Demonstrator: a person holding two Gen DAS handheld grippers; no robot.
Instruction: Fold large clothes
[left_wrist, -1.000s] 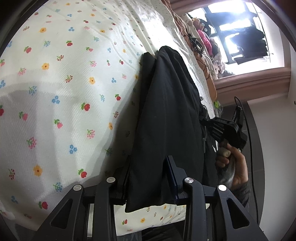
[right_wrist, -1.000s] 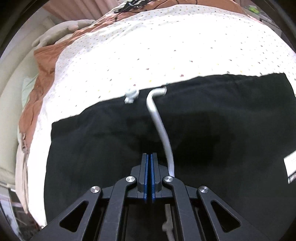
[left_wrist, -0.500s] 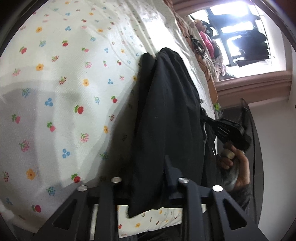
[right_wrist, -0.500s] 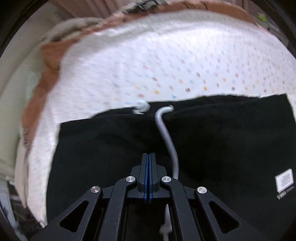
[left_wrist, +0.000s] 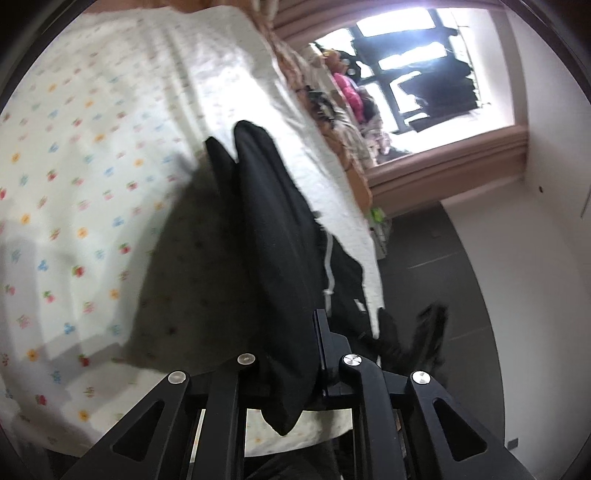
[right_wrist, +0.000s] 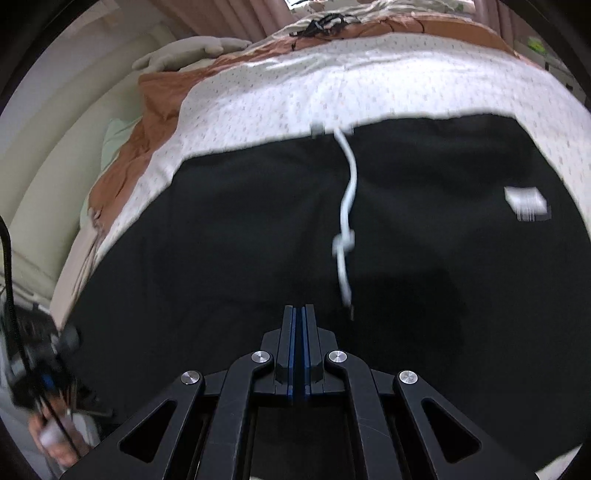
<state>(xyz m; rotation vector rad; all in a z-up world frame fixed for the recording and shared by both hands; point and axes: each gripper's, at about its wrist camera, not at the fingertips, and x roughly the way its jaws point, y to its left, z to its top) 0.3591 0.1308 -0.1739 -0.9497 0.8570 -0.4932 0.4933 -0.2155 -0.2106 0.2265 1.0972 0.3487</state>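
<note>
black garment (left_wrist: 266, 258) hiding left gripper (left_wrist: 286, 354) fingertips

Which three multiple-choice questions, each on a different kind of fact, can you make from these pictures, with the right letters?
1. Where does the black garment lie?
A. on the floral bedsheet
B. on the floor
C. on a hanger

2. What colour is the drawstring?
A. red
B. white
C. green

3. How is the left gripper?
A. wide open, empty
B. shut on garment cloth
C. holding the drawstring

Answers: 1 A, sheet shows around the garment; 2 B, a pale cord on black; 3 B, black cloth fills its jaws, which have just been closing.
</note>
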